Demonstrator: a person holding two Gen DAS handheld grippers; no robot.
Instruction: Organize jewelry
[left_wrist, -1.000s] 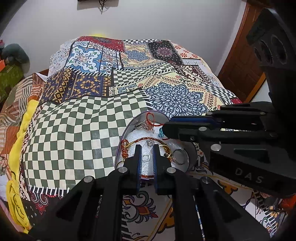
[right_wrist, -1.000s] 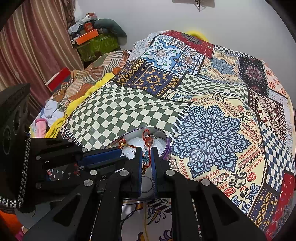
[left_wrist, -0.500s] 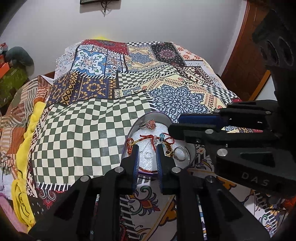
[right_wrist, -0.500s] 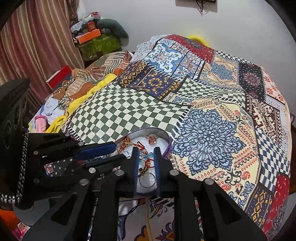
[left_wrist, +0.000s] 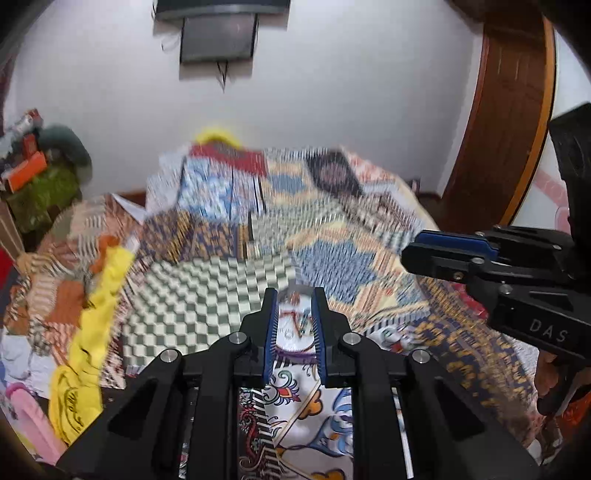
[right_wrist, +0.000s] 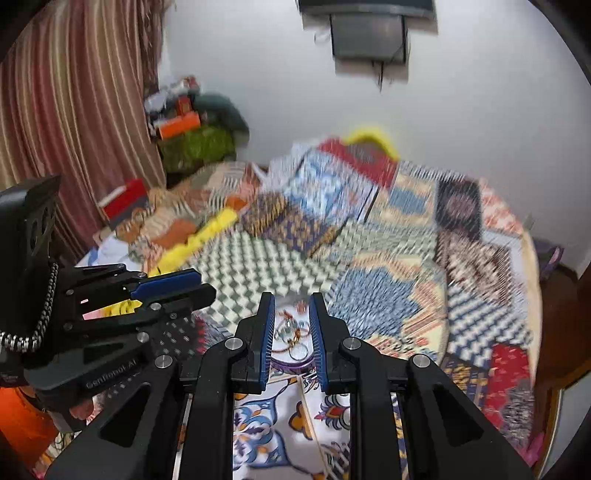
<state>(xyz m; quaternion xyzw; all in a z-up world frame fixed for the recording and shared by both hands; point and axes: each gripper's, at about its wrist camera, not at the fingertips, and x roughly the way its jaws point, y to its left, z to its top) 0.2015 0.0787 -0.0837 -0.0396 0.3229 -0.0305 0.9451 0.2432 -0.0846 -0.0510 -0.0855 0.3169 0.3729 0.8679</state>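
A round jewelry tray (left_wrist: 295, 350) with a purple rim lies on the patchwork bedspread, holding a tangle of red and gold bracelets and silver rings (right_wrist: 295, 334). It appears blurred between the fingers of each gripper. My left gripper (left_wrist: 294, 295) is open and empty, raised above and behind the tray. My right gripper (right_wrist: 291, 299) is open and empty, also raised above the tray. The right gripper also shows at the right of the left wrist view (left_wrist: 424, 247), and the left gripper at the left of the right wrist view (right_wrist: 199, 284).
The patchwork bedspread (left_wrist: 332, 236) covers the bed. A yellow cloth (left_wrist: 96, 325) and piled clothes lie at the left edge. A striped curtain (right_wrist: 74, 110) hangs at left, a wooden door (left_wrist: 509, 110) stands at right, and a dark screen (right_wrist: 369, 33) hangs on the wall.
Both grippers have pulled back and up from the tray and opened wider. The view has tilted up, showing more wall, and is motion-blurred.
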